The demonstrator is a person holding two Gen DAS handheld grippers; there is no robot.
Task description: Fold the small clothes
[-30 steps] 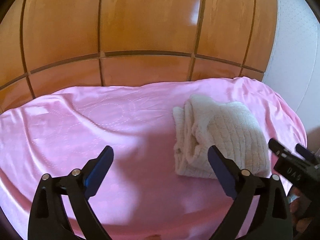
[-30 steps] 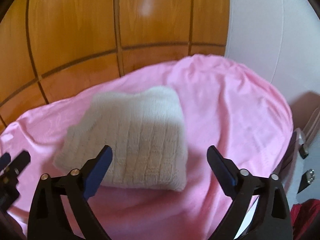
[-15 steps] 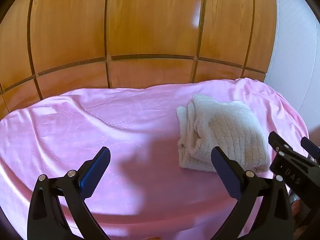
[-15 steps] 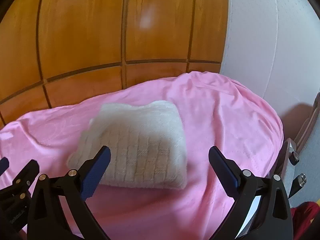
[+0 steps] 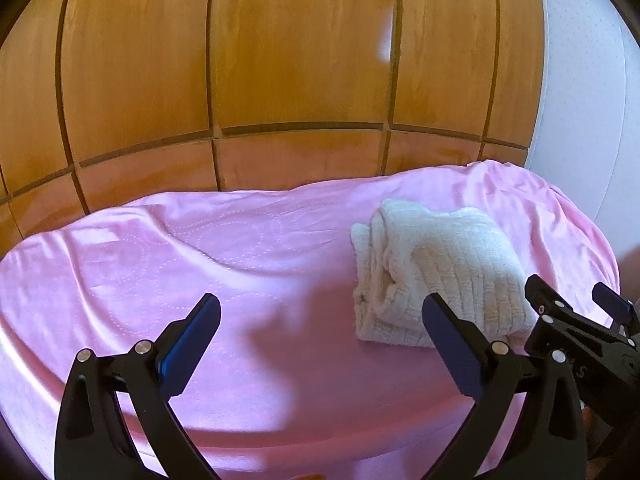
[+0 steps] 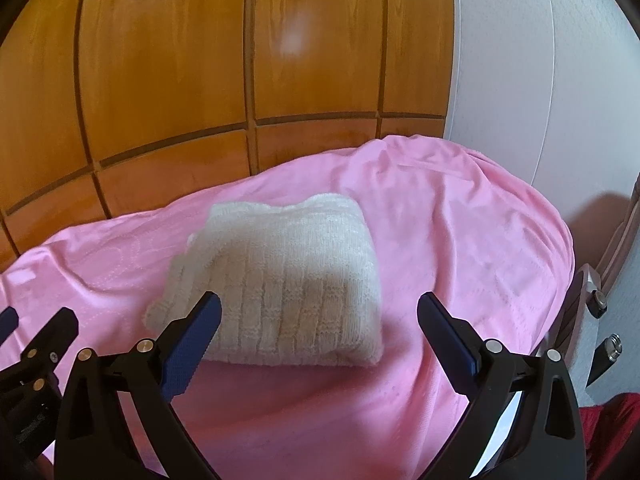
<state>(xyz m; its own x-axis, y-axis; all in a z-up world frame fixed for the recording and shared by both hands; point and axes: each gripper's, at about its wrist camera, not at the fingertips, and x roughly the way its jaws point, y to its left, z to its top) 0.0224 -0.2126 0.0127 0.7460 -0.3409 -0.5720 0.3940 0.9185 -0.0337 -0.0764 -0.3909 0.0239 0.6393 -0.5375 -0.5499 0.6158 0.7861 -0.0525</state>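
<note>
Left wrist view: the left gripper point(image 5: 320, 336) is hovering above the pink sheet point(image 5: 200, 264), its blue-padded fingers point(image 5: 192, 340) standing wide apart and holding nothing. The sheet is covering the table and showing a faint dotted circle pattern and soft wrinkles. A folded cream knitted garment point(image 5: 436, 276) is lying on the sheet at about 2 o'clock from the left gripper, layered edges facing 9 o'clock, smooth ribbed side facing 3 o'clock. The right finger of this gripper is overlapping the garment's near edge in the picture; whether it is touching cannot be told. The right gripper point(image 5: 580, 304) is showing at the 4 o'clock edge, just beside the garment, fingers spread and empty. A shadow is falling across the sheet at 6 o'clock. Wooden panels point(image 5: 280, 80) are filling the back at 12 o'clock, and a white wall point(image 5: 592, 100) is sitting at 2 o'clock.

Right wrist view: the right gripper point(image 6: 320, 332) is hanging over the sheet point(image 6: 460, 240), fingers point(image 6: 444, 336) wide apart, nothing between them. The garment point(image 6: 288, 280) is lying at 11 o'clock from it, resting flat on the sheet, near half in shadow. The left finger is overlapping its near corner in the picture. The left gripper point(image 6: 36, 320) is showing at the 8 o'clock edge, fingers apart. Wooden panels point(image 6: 240, 80) are at 12 o'clock, white wall point(image 6: 540, 80) at 2 o'clock, something red point(image 6: 616, 432) at 4 o'clock, too cut off to identify.
</note>
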